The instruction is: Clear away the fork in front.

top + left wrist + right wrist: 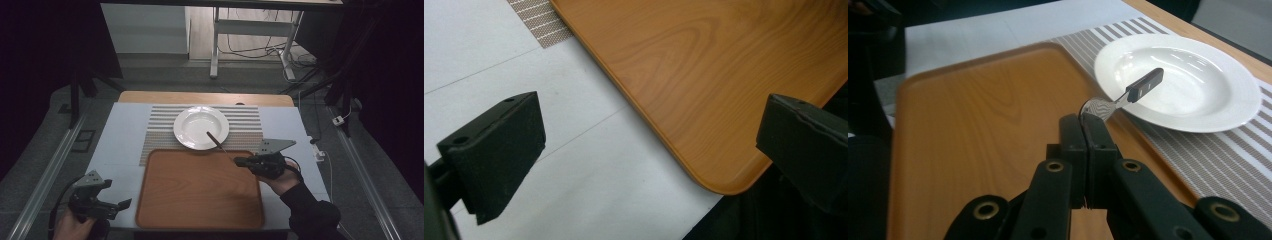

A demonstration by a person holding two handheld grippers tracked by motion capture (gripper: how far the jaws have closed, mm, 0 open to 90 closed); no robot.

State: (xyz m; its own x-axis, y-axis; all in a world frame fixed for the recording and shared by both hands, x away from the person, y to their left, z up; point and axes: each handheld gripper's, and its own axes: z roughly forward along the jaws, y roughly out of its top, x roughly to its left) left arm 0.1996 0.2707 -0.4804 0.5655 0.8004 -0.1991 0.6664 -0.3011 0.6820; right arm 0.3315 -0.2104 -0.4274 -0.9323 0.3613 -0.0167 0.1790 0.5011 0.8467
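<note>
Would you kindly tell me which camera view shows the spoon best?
The right gripper view: the spoon is close, its metal bowl pinched in the shut right tongs and its dark handle reaching over the plate. The high view gives it as a thin dark stick. The left gripper view looks at the tray.

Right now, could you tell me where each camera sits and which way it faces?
High view: above the person's side, looking forward and down at the tray; both hands show.
Left gripper view: on the left gripper, facing the tray's corner; open jaws.
Right gripper view: on the right gripper, facing the white plate; shut on a utensil.
All share the tray.
</note>
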